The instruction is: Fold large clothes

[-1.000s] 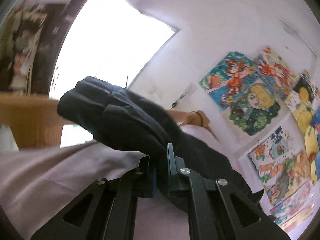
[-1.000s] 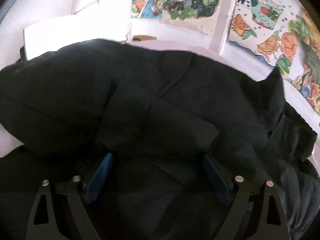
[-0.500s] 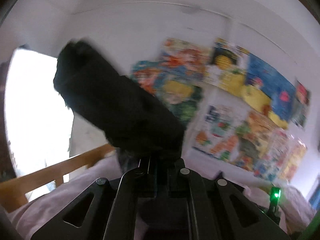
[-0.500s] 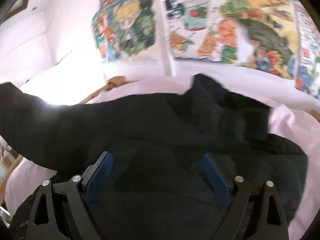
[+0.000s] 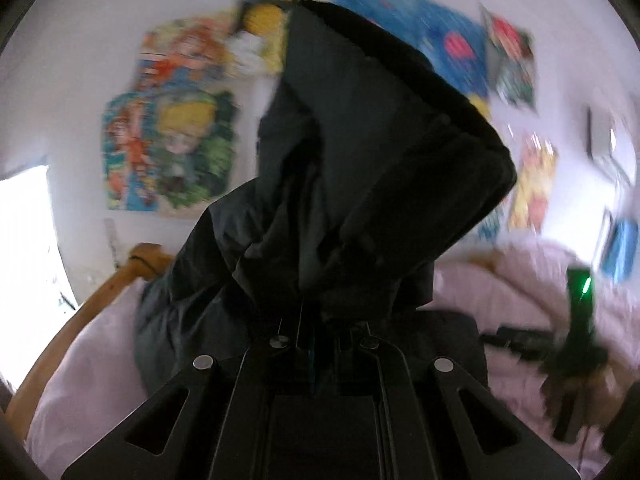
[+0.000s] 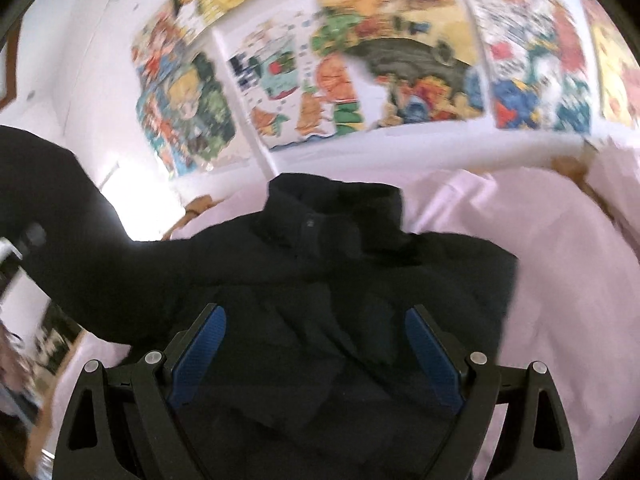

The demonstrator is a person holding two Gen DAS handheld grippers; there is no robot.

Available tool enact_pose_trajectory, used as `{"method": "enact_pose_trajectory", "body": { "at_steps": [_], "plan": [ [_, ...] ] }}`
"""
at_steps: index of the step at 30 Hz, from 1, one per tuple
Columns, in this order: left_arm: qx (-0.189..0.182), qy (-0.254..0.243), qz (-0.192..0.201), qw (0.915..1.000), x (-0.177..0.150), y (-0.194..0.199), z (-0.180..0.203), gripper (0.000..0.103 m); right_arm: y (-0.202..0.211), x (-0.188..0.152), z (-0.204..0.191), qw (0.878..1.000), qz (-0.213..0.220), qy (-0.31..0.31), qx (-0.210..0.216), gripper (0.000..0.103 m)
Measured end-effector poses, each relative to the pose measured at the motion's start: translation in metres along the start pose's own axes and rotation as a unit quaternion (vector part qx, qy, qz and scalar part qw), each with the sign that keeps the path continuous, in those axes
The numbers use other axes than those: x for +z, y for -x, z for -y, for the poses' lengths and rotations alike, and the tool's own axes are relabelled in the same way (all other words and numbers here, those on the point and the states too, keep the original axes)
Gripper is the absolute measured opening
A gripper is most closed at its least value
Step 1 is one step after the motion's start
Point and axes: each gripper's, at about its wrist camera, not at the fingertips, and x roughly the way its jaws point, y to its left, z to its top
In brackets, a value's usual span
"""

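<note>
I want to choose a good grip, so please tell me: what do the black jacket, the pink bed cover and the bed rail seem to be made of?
Black jacket: probably padded synthetic, faintly shiny, with puffy folds.
Pink bed cover: soft matte woven cloth, maybe cotton, softly creased.
Bed rail: apparently wood, smooth honey-brown finish; blur hides any grain.

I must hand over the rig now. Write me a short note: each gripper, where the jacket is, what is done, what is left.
Left gripper: shut on the sleeve of the black jacket, held raised.
Right gripper: open, jaws wide over the jacket body, gripping nothing.
Jacket: lies on the pink bed sheet, collar toward the poster wall.
Done: one sleeve gripped and raised.
Left: lay that sleeve across the body, then probably the other side, then fold the body.
</note>
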Motion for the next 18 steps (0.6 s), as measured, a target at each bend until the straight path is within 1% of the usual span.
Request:
{"method": "enact_pose_trajectory", "body": {
  "at_steps": [2, 5, 7, 11, 12, 14, 15, 18],
  "plan": [
    [-0.010, -0.024, -0.023, 0.9994, -0.010, -0.022, 0.022, 0.003, 0.010, -0.003, 0.021, 1.000, 0.001, -0.030, 0.006, 0.091],
    [-0.027, -0.049, -0.054, 0.9970, -0.034, -0.059, 0.050, 0.003, 0.021, -0.008, 0.048, 0.997, -0.001, -0.073, 0.019, 0.091],
    [-0.041, -0.056, -0.078, 0.9945, -0.053, -0.085, 0.067, 0.003, 0.026, -0.014, 0.064, 0.994, -0.004, -0.100, 0.032, 0.091],
    [-0.070, -0.062, -0.120, 0.9883, -0.094, -0.125, 0.090, 0.003, 0.025, -0.031, 0.095, 0.985, -0.024, -0.162, 0.054, 0.091],
    [-0.076, -0.067, -0.127, 0.9867, -0.098, -0.125, 0.098, 0.003, 0.024, -0.037, 0.102, 0.983, -0.033, -0.173, 0.052, 0.091],
    [-0.094, -0.081, -0.153, 0.9804, -0.118, -0.140, 0.110, 0.003, 0.018, -0.048, 0.112, 0.980, -0.051, -0.185, 0.049, 0.091],
    [-0.097, -0.084, -0.163, 0.9783, -0.123, -0.139, 0.114, 0.003, 0.015, -0.054, 0.116, 0.978, -0.061, -0.192, 0.050, 0.091],
    [-0.105, -0.079, -0.199, 0.9710, -0.142, -0.151, 0.117, 0.003, 0.003, -0.072, 0.129, 0.969, -0.086, -0.223, 0.062, 0.091]
  ]
}}
